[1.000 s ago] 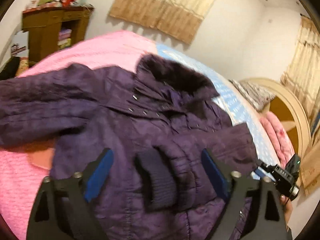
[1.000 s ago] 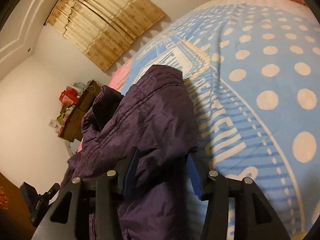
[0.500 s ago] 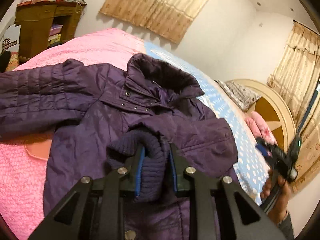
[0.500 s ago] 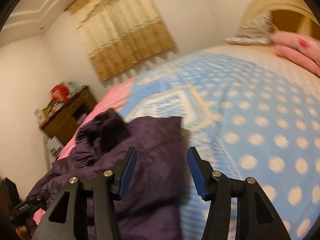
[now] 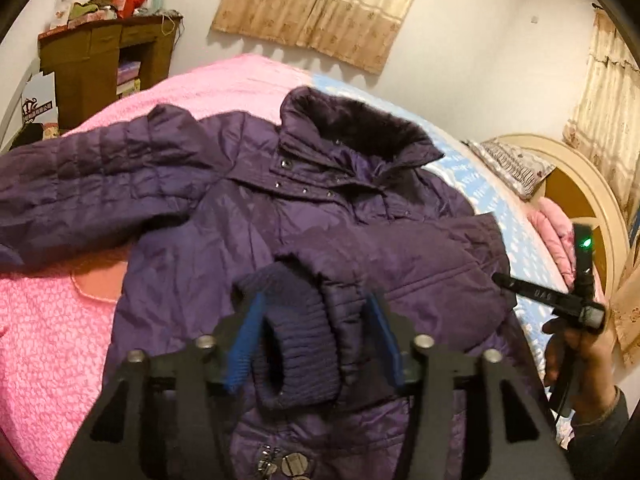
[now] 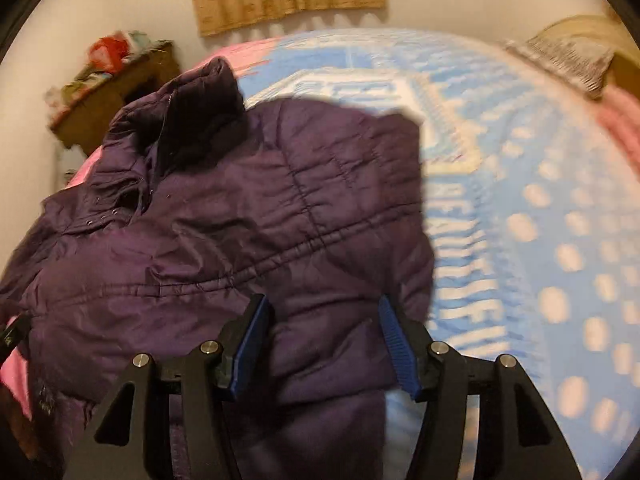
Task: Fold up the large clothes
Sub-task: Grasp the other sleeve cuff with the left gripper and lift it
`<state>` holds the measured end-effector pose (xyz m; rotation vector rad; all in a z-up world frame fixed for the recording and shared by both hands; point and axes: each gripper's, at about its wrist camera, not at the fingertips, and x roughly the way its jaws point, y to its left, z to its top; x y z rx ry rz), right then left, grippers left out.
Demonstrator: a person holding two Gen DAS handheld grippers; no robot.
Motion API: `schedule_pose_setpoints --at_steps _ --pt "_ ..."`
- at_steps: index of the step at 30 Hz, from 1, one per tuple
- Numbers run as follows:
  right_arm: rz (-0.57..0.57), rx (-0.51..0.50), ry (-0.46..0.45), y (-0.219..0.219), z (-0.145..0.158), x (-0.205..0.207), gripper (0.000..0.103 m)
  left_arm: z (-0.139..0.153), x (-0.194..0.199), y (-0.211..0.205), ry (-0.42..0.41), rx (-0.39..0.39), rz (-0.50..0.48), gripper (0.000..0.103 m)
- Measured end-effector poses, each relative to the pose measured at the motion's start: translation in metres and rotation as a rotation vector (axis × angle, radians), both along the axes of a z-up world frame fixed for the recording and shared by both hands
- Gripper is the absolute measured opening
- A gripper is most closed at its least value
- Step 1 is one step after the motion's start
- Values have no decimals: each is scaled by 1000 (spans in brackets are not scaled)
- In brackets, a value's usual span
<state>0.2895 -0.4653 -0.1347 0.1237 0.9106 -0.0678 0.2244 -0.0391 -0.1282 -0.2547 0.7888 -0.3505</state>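
Looks like someone's bedroom at home. There's a big bed (image 5: pixel 248 84) with pink and polka-dot blue covers, tan curtains (image 5: pixel 320 8), and a cluttered wooden shelf (image 5: pixel 100 56) far left.

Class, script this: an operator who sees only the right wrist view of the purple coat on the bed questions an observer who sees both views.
Operator: Where is the cuff of the folded-in sleeve?
Observer: The knit cuff lies on the front of the coat, between the fingers of the left hand-held gripper, whose jaws have just been opening.
Operator: And the other sleeve?
Observer: The other sleeve is not folded yet. It lies stretched out sideways over the pink blanket.
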Motion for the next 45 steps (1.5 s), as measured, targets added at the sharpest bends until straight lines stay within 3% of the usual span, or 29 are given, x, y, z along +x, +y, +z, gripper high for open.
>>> schedule_pose_setpoints --at_steps 2,3,5,8,11,12,16,21,23,26,29,36,40,45 --pt "30 3 -89 17 26 -8 59 0 -1 0 -5 20 20 65" --pt "51 3 -112 27 35 -9 61 0 -1 0 -7 18 27 70" --pt "145 25 -124 58 42 -6 67 -2 0 1 8 18 36 71" --pt "262 17 -68 91 21 2 67 3 -4 12 -1 -12 56 72" --pt "275 -86 24 110 -27 9 67 10 -7 25 -26 -8 98 81" --pt "274 -95 6 111 -31 8 67 11 -7 29 -29 -7 109 82" --pt "228 -60 17 106 -17 4 67 12 -9 40 -23 -10 128 82" --pt "305 20 -120 141 20 -11 67 19 -15 65 -47 23 187 82" --pt "399 29 -111 172 18 -9 67 20 -16 80 -45 31 220 82" --pt "449 -35 -88 207 -5 -2 67 22 -18 106 -36 32 282 82" --pt "432 -65 -53 214 -34 2 67 20 -21 132 -27 32 349 82" --pt "432 -56 -111 209 -39 -10 67 3 -22 179 17 60 476 82" --pt "430 -39 -119 207 -39 -10 67 -2 -30 218 20 12 606 82" --pt "428 -31 -125 208 -40 -6 67 -12 -48 265 34 -105 736 81"
